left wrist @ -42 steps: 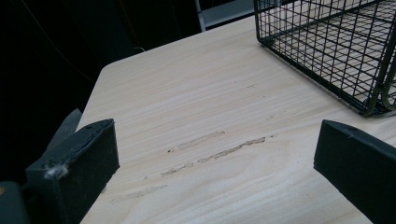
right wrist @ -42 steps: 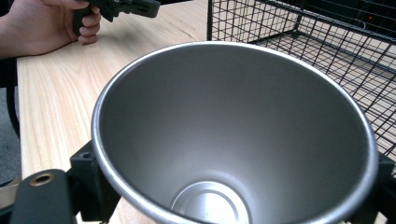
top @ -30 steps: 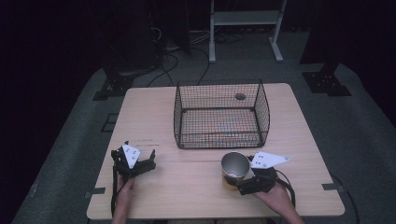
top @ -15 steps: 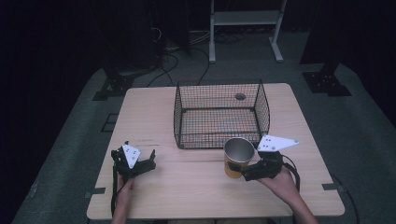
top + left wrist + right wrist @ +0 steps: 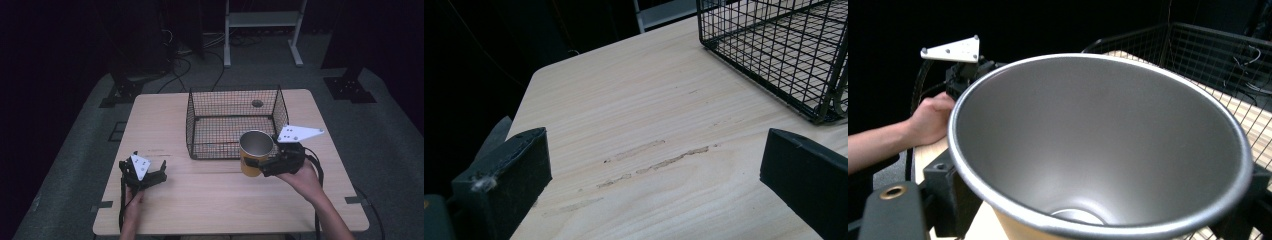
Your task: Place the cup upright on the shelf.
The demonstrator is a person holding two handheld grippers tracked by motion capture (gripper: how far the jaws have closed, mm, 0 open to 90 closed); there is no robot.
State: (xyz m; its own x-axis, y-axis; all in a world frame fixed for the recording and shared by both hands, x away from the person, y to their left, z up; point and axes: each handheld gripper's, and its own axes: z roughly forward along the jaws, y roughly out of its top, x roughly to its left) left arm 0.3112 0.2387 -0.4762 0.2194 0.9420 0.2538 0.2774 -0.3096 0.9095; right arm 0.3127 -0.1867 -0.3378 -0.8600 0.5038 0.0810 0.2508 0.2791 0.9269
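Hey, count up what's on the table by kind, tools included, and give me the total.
Black wire baskets: 1, the black wire mesh basket.
Cups: 1, the yellow metal cup with a silver inside, held in the right tool.
Hand-held black two-jaw tools: 2, the right tool and the left tool.
Total: 4.

The cup [image 5: 255,159] is yellow outside and silver-grey inside, the basket [image 5: 235,122] black wire mesh, the table [image 5: 210,200] pale wood.
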